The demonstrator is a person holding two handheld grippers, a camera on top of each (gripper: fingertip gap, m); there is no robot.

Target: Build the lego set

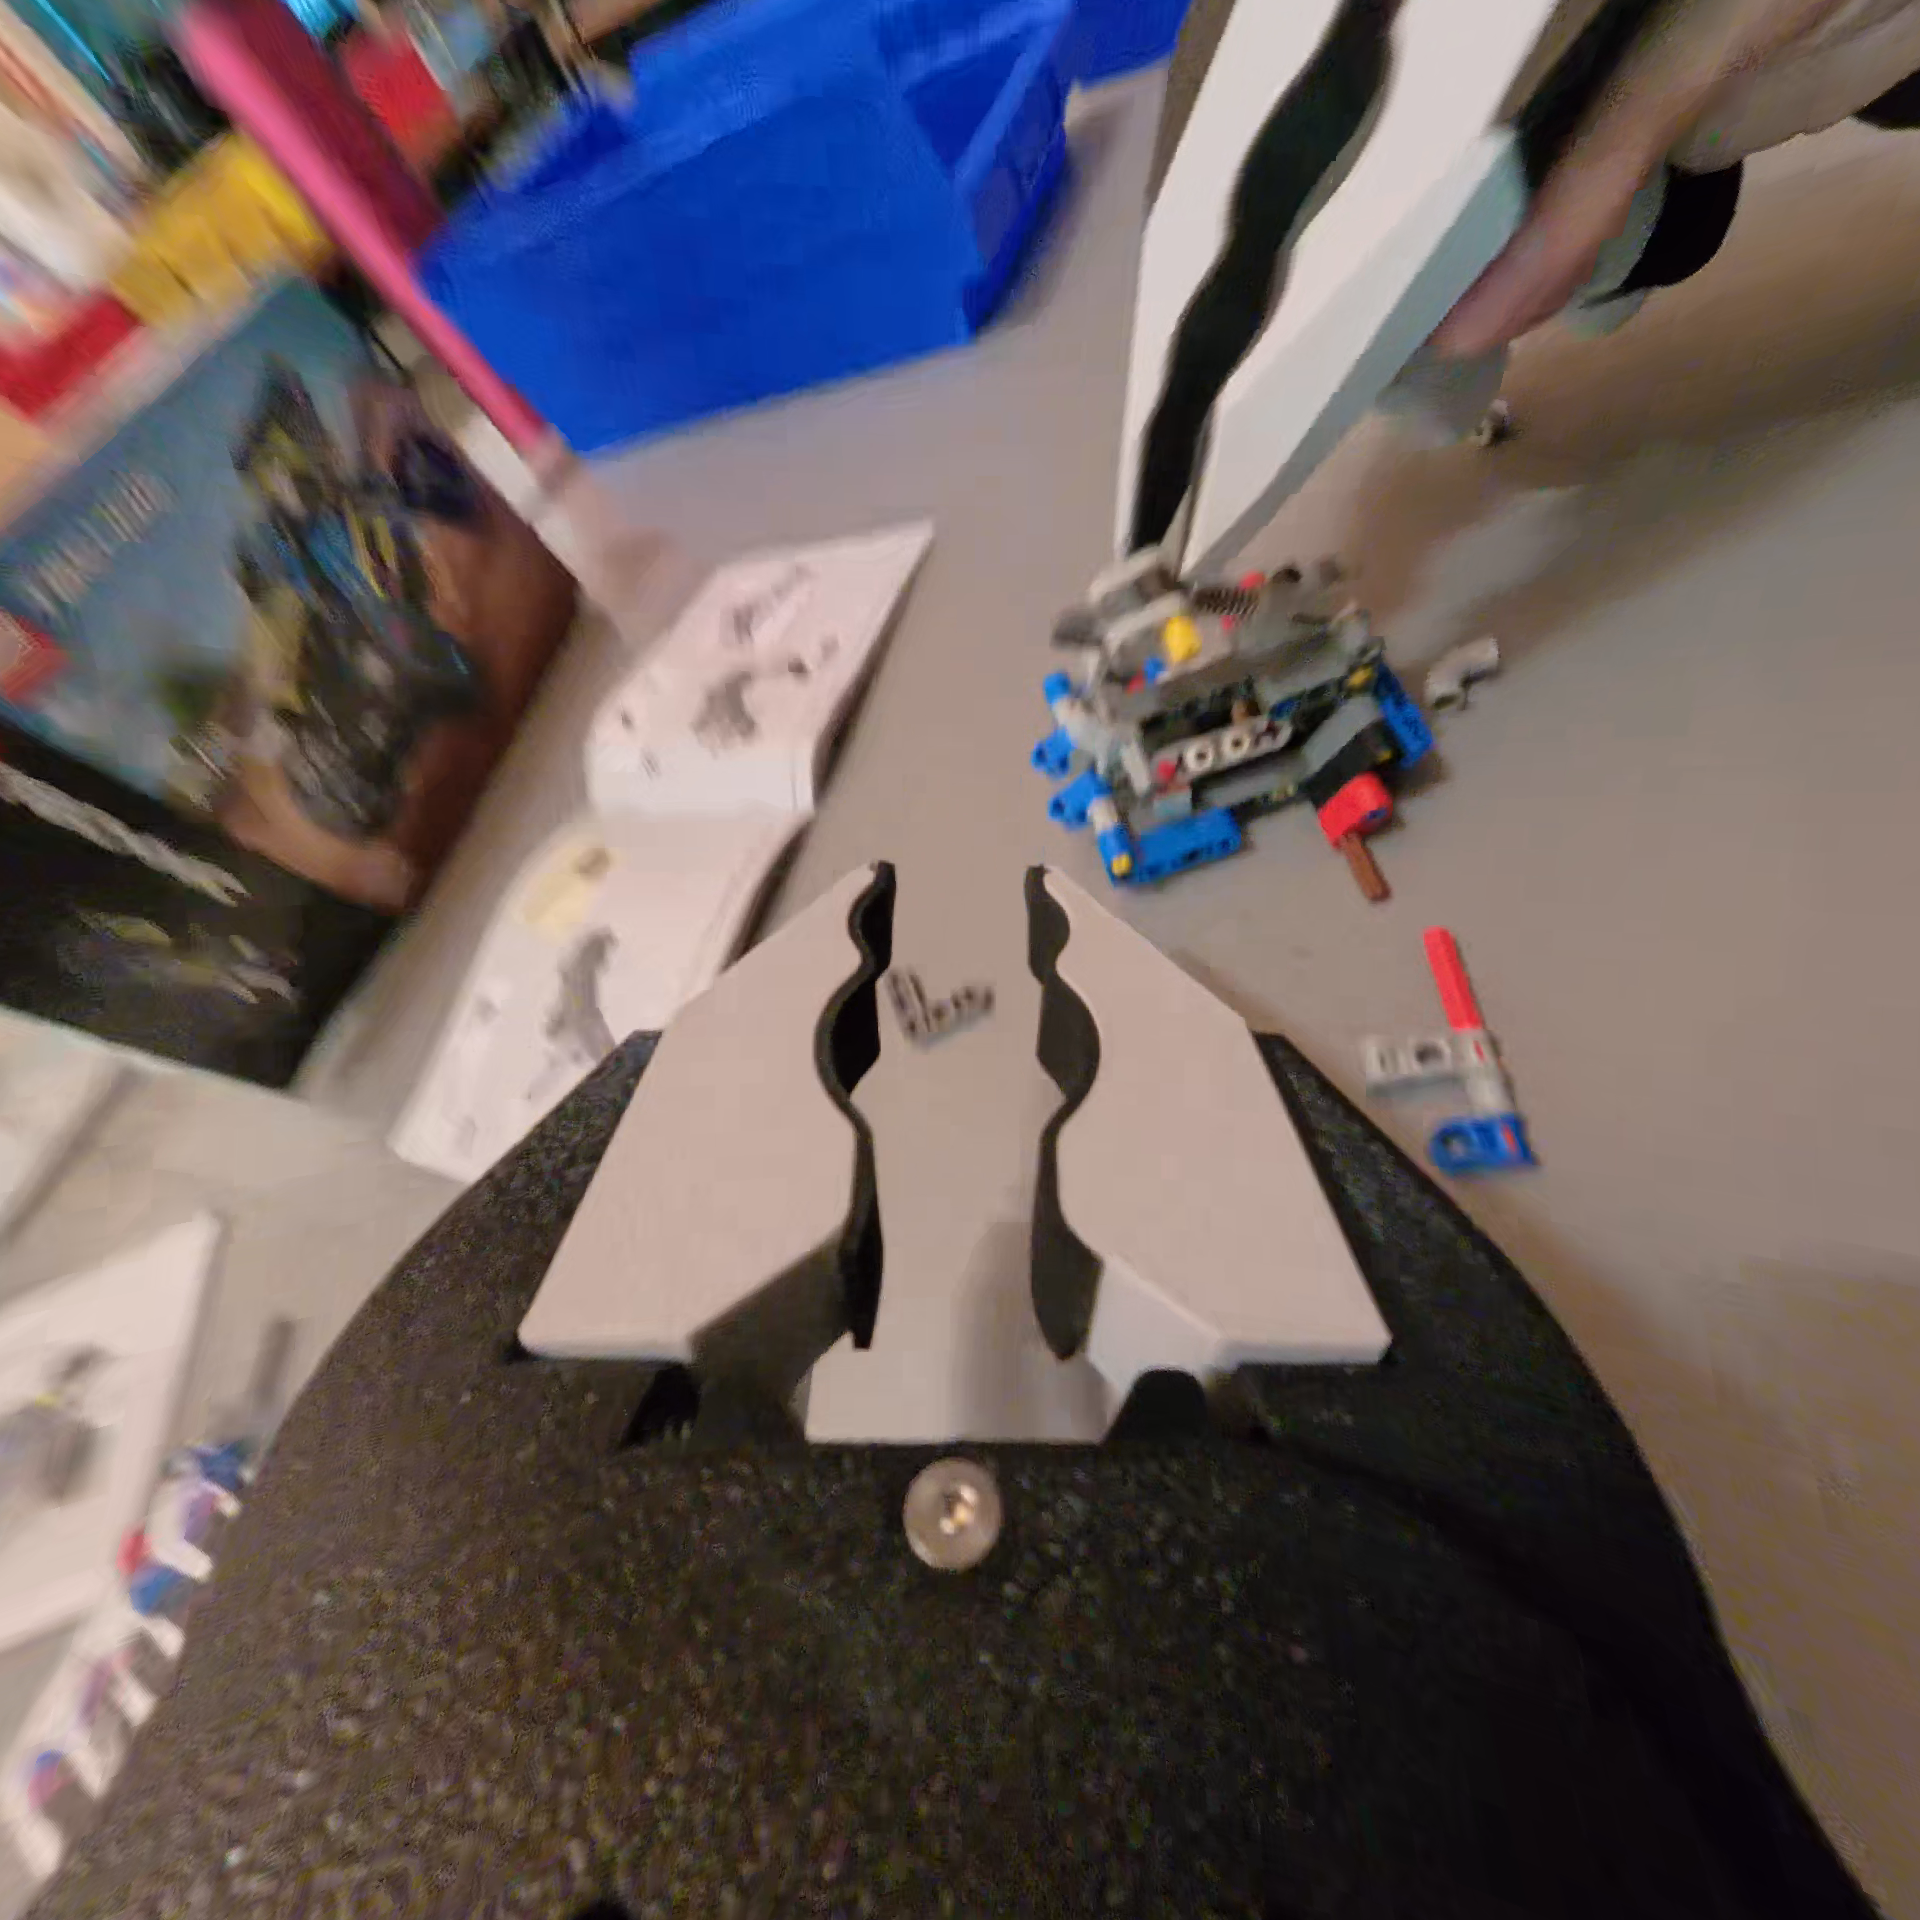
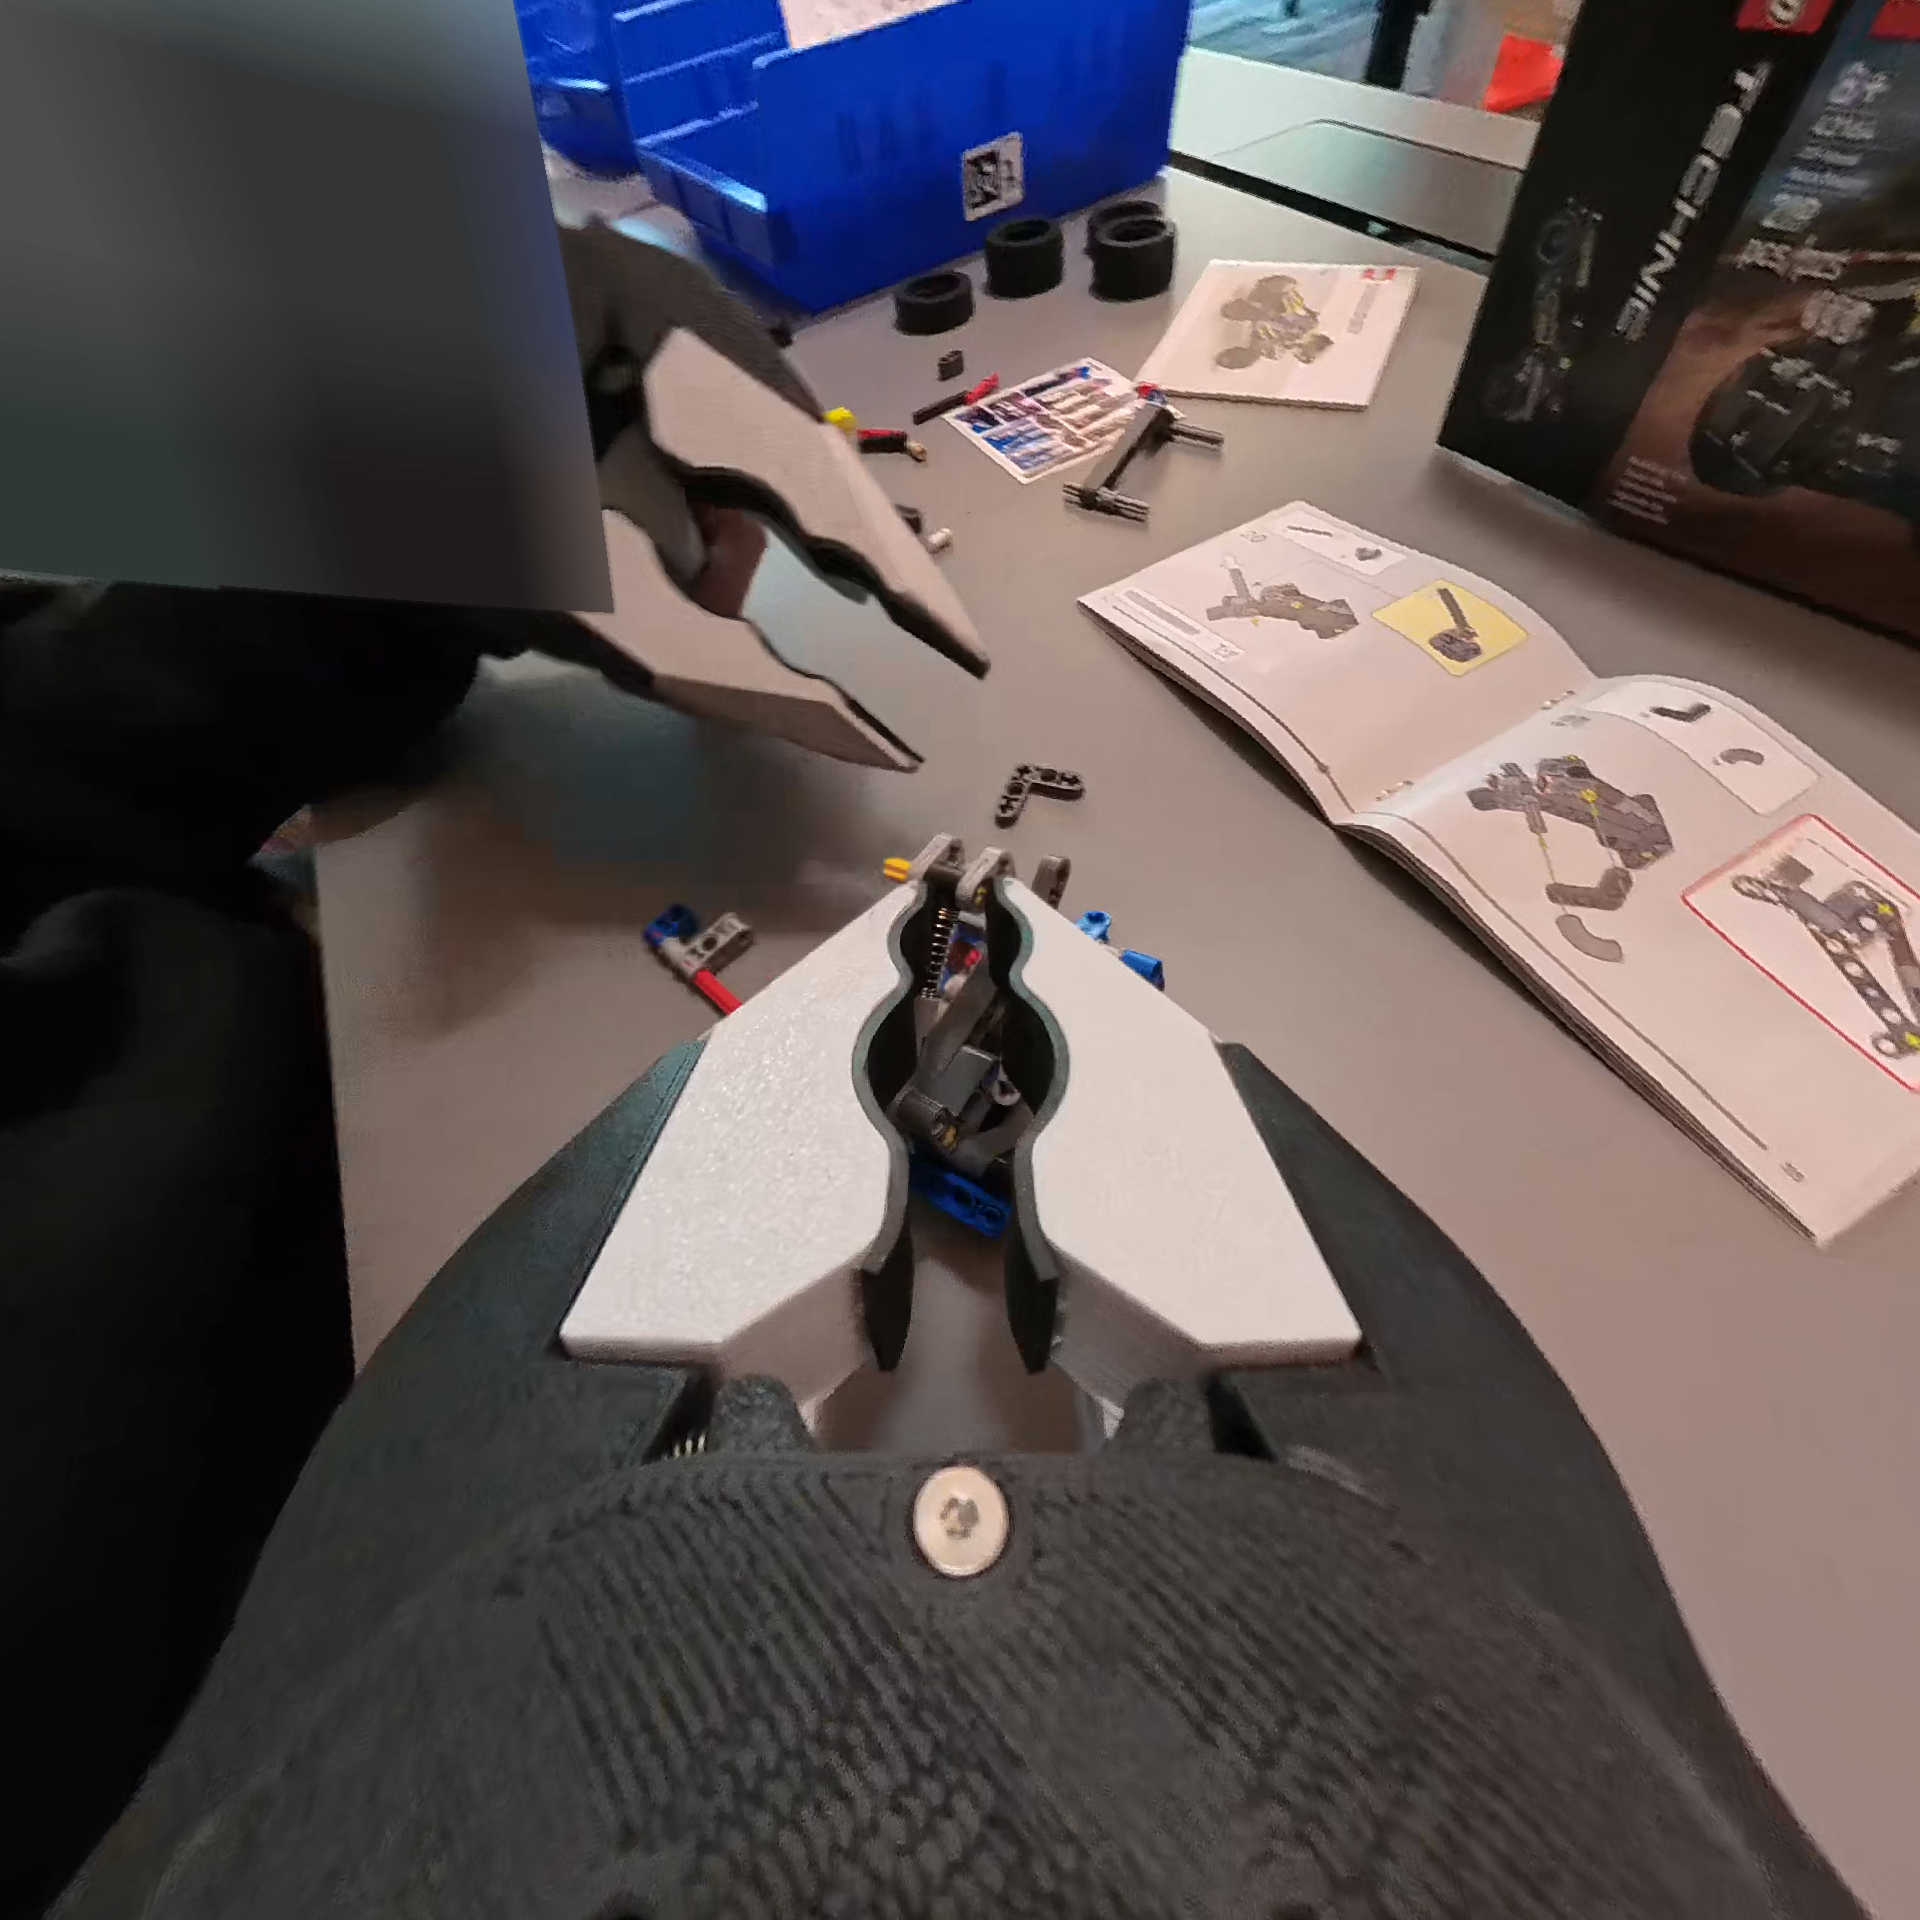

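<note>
My left gripper is open and empty above the grey table. A small dark L-shaped beam lies on the table below the gap between its fingers. In the right wrist view the left gripper hovers open just behind that beam. My right gripper is shut on the grey top links of a blue and grey brick model that stands on the table. The left wrist view shows the right gripper pointing down onto the model.
A small grey and blue piece with a red axle lies near the model. An open instruction booklet, a dark product box, a blue bin, black tyres and a sticker sheet lie around. One gripper's finger ends stand about 7 cm off the other's.
</note>
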